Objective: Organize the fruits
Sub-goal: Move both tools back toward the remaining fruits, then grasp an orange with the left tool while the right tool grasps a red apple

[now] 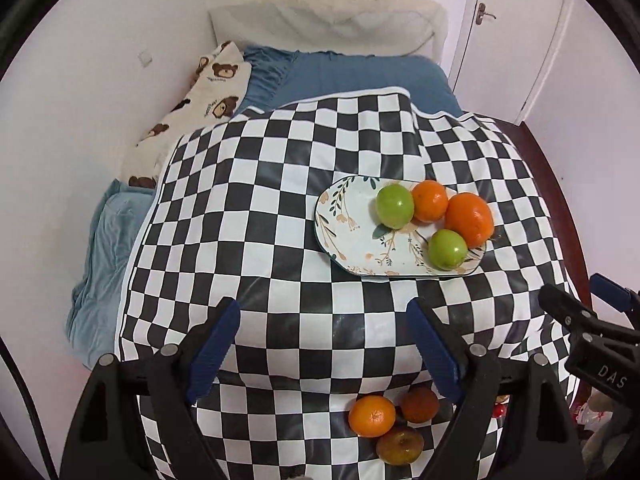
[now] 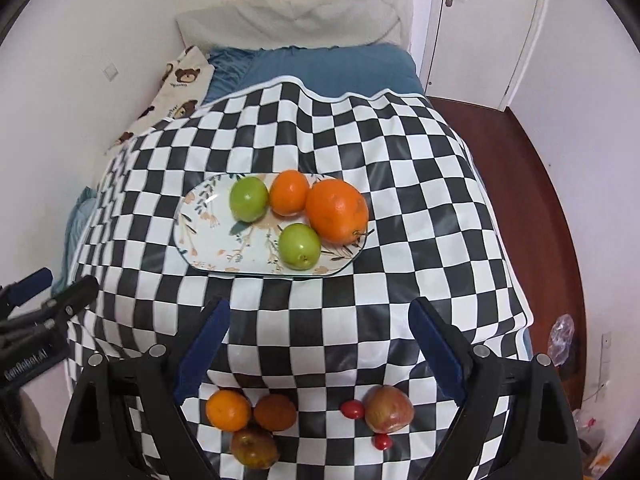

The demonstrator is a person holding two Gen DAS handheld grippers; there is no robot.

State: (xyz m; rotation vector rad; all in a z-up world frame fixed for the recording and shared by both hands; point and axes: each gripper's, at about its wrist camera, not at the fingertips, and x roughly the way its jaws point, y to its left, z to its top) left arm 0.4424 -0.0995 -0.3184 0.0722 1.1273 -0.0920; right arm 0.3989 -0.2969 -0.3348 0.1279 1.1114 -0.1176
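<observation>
Left wrist view: my left gripper [image 1: 320, 344] hangs spread wide and empty above the checkered cloth [image 1: 280, 208], a glossy, wrinkled sheet laid over a bed. Ahead and to the right lies the oval floral plate [image 1: 340, 236], its long axis running left to right, carrying two smooth green apples [image 1: 395, 206] and two dimpled oranges [image 1: 469, 219], one large and one small. Just below the spread fingers, nearest the lens, sits a loose cluster: a small orange [image 1: 372, 416], a darker orange fruit [image 1: 420, 404] and a brownish apple [image 1: 400, 445], the three touching. At the right edge I see the right gripper [image 1: 576, 316], also parted

Right wrist view: my right gripper [image 2: 318, 344] is likewise spread and holds nothing. The plate [image 2: 200, 216] lies ahead and slightly left. Under the left finger the same three fruits [image 2: 228, 409] crowd together; under the right finger rest a red-yellow apple [image 2: 389, 409] and two tiny glossy red fruits [image 2: 352, 409], too small to name. I judge each claw nearer its own cluster, so the next pick is a short drop toward the lens, then a forward carry to the plate's bare left end
</observation>
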